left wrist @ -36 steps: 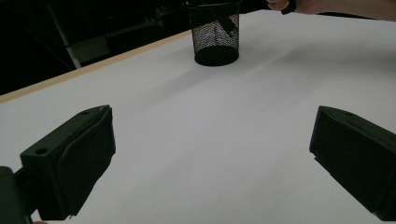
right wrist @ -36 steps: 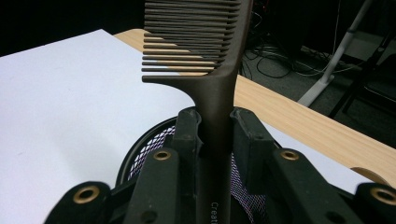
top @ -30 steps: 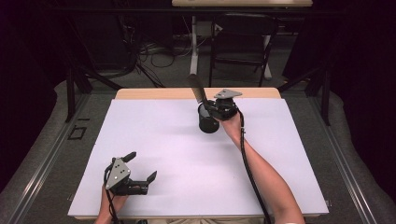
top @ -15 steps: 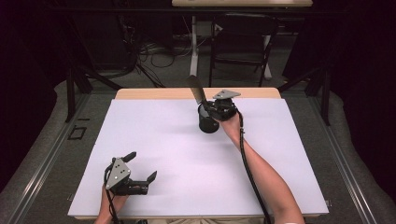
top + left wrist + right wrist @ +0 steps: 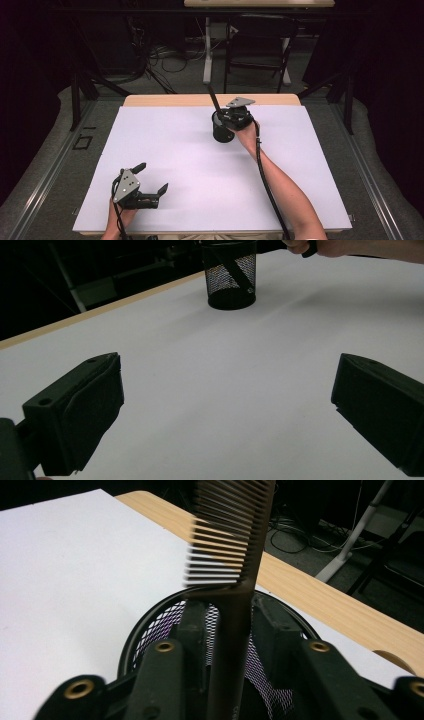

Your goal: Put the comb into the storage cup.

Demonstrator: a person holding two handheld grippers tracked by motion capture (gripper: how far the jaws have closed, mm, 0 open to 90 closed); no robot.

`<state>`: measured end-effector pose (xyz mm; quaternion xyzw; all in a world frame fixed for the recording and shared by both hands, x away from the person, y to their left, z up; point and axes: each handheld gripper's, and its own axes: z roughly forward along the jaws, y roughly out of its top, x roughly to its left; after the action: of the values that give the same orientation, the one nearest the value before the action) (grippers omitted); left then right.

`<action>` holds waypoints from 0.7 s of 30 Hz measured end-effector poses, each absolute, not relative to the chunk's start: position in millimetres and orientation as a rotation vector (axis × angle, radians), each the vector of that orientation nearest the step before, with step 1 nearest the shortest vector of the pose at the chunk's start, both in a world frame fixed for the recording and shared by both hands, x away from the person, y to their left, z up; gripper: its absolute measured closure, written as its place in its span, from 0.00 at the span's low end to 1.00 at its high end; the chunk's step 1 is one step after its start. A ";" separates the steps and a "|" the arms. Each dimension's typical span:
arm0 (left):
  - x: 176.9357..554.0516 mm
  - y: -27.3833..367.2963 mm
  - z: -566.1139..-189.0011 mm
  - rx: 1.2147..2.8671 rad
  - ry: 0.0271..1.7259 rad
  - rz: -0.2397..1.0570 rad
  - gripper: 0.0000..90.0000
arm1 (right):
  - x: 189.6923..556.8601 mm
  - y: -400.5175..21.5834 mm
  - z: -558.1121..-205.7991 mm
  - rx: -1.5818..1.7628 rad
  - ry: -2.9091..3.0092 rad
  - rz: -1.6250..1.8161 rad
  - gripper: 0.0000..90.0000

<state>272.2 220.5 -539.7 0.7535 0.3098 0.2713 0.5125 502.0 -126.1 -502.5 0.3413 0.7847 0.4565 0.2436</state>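
- Two black jaws of the right gripper [image 5: 227, 630] are standing a little apart around the handle of the comb [image 5: 231, 545]; they have just been opening, and in the right gripper view the right-hand jaw is showing a gap from the handle, so the pinch is being let go rather than held.
- One good way to finish, as I judge it: keep easing the jaws wider without shifting the hand, so the comb is settling against the cup's rim instead of being flicked, then lift straight up clear of the teeth.
- The comb is standing tilted inside the black mesh cup [image 5: 222, 131], handle down, toothed end rising above the rim and leaning toward the far edge of the table [image 5: 165, 150].
- The cup is sitting on the white sheet near the far side, right of centre, directly under the right gripper [image 5: 231, 120]; it is light and could tip if a jaw is catching its rim on the way out.
- The left gripper [image 5: 150, 181] is resting near the front left, well apart from the cup, with its jaws spread wide and nothing between them.
- Compared with a second ago, the comb is leaning at a slightly steeper angle, while both hands and the cup are keeping their places.
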 end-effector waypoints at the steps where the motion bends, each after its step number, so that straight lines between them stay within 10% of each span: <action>1: 272.2 220.4 -539.6 1.812 0.745 0.652 0.00 | 501.5 -126.1 -501.8 0.930 2.145 1.243 0.70; 7: 272.1 220.3 -539.6 1.813 0.744 0.651 0.00 | 497.4 -127.4 -495.1 0.929 2.164 1.226 0.46; 21: 272.8 219.4 -539.6 1.812 0.741 0.649 0.01 | 486.5 -136.8 -480.8 0.931 2.278 1.278 0.23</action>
<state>272.8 219.4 -539.6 0.7538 0.3084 0.2700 0.5136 486.5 -136.8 -480.8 0.3300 0.8075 0.4532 0.1835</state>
